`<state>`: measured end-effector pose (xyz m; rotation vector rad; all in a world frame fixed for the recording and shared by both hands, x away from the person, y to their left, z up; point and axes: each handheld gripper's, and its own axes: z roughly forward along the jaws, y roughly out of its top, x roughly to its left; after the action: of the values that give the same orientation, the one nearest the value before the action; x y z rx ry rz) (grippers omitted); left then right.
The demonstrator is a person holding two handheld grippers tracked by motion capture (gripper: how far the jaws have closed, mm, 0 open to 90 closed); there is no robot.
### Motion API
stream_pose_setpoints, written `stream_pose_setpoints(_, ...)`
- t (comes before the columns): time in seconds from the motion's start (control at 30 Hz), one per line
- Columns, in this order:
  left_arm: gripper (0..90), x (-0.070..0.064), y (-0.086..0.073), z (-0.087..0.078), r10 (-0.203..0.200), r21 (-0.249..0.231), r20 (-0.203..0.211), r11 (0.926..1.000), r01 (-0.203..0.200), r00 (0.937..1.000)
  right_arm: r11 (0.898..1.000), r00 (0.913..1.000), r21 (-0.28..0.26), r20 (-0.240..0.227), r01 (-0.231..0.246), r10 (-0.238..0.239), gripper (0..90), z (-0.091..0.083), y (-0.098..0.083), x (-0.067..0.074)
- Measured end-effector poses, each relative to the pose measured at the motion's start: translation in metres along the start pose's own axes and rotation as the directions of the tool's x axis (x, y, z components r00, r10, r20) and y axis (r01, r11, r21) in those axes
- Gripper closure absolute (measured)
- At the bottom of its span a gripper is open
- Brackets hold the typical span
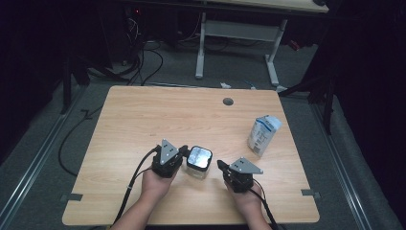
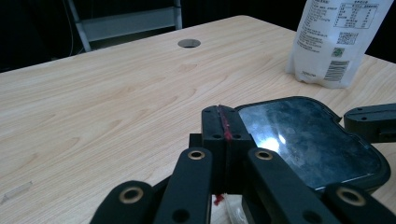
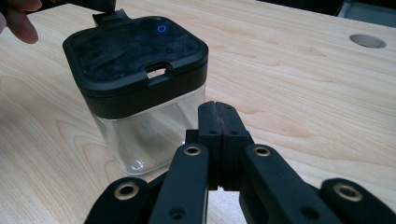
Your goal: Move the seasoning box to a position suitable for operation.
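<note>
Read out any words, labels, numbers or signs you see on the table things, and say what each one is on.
White pouch: printed text blocks, a table of figures, a square code and a barcode, all too small and blurred to read.
Black lid of the clear container: a small blue ring sign, no words.
Nothing else here carries readable text.

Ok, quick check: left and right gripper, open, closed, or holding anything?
Left gripper: closed, nothing between its jaws, beside the lidded clear container.
Right gripper: closed, empty, just short of the container.
</note>
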<state>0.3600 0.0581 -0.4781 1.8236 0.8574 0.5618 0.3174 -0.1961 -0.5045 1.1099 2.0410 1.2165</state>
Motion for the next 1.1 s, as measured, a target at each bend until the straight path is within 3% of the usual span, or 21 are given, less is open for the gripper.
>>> stream_pose_setpoints(0.73,90.0,0.001,-0.001,0.001,-0.008,-0.006,-0.003,1.0000,0.008,1.0000,1.000,0.9996,-0.006,-0.018,0.023,-0.023,89.3,0.002,0.011,0.007)
stream_pose_setpoints(1.1,90.0,0.003,-0.002,0.002,-0.003,0.002,-0.019,1.0000,0.003,0.9998,0.999,0.9992,-0.040,-0.029,0.024,-0.026,89.2,-0.001,0.017,0.012)
